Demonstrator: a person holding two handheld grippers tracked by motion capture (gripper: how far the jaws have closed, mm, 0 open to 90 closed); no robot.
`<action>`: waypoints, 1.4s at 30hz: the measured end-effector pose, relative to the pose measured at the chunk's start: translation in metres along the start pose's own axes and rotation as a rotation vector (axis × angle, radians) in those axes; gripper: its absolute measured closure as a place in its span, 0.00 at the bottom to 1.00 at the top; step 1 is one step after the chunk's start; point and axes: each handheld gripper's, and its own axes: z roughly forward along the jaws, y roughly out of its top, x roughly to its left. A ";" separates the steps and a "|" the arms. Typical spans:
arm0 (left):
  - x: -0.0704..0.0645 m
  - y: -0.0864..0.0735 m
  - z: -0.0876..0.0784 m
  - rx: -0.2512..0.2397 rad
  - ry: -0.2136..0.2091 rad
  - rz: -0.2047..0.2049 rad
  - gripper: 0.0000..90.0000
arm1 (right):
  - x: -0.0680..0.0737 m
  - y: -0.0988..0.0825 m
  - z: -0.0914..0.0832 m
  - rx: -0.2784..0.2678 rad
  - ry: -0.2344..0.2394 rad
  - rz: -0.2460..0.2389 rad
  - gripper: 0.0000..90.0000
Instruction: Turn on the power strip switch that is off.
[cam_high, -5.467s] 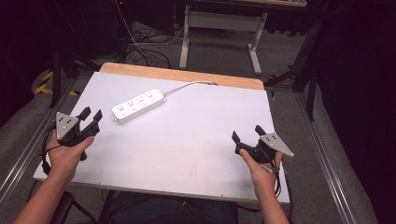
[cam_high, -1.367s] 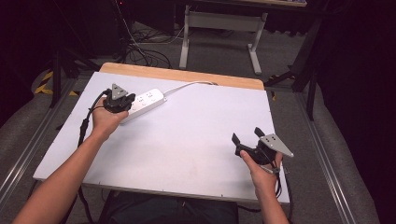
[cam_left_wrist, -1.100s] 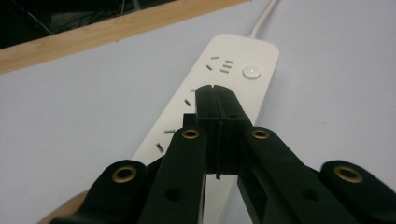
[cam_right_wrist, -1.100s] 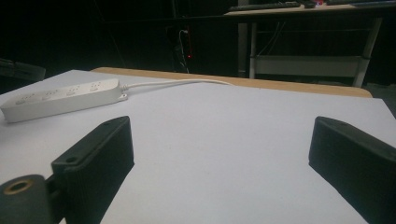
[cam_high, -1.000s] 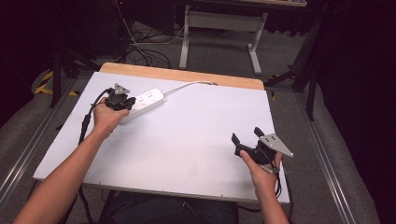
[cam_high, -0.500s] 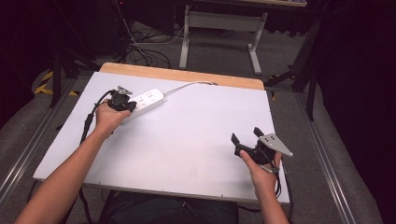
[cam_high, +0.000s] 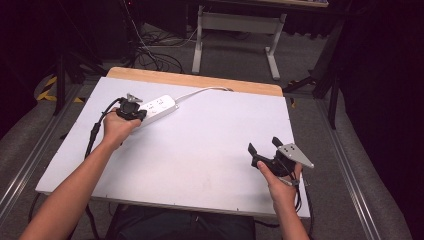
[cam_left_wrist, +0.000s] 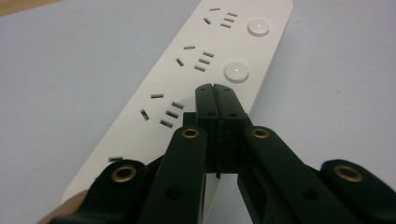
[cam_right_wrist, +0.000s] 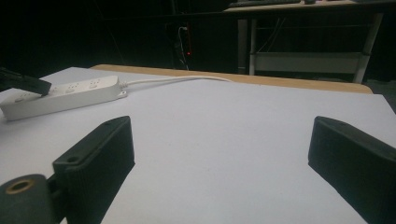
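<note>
A white power strip lies on the white table top at the back left, its cord running toward the back edge. My left gripper sits shut at the strip's near end. In the left gripper view its closed tips rest on the strip beside a round white switch button, with nothing between them. My right gripper is held open above the front right of the table, nothing between its fingers. The strip shows far off in the right gripper view.
A wooden strip borders the table's back edge. Behind it stand a grey metal table frame and loose cables on the floor. Metal rails run along both sides of the table.
The left hand travelled from the table's left edge to the power strip and its jaws closed. Over the last second it has stayed on the strip's near end. The right gripper has not moved.
</note>
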 end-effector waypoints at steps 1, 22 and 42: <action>0.000 0.000 0.000 0.000 0.000 0.002 1.00 | 0.000 0.000 0.000 0.000 0.000 0.001 0.08; -0.005 -0.007 0.002 -0.032 0.017 -0.038 1.00 | -0.002 0.000 -0.004 -0.008 -0.006 0.009 0.08; -0.001 -0.008 0.002 -0.025 -0.001 -0.060 1.00 | -0.002 0.000 -0.004 -0.005 -0.008 0.005 0.08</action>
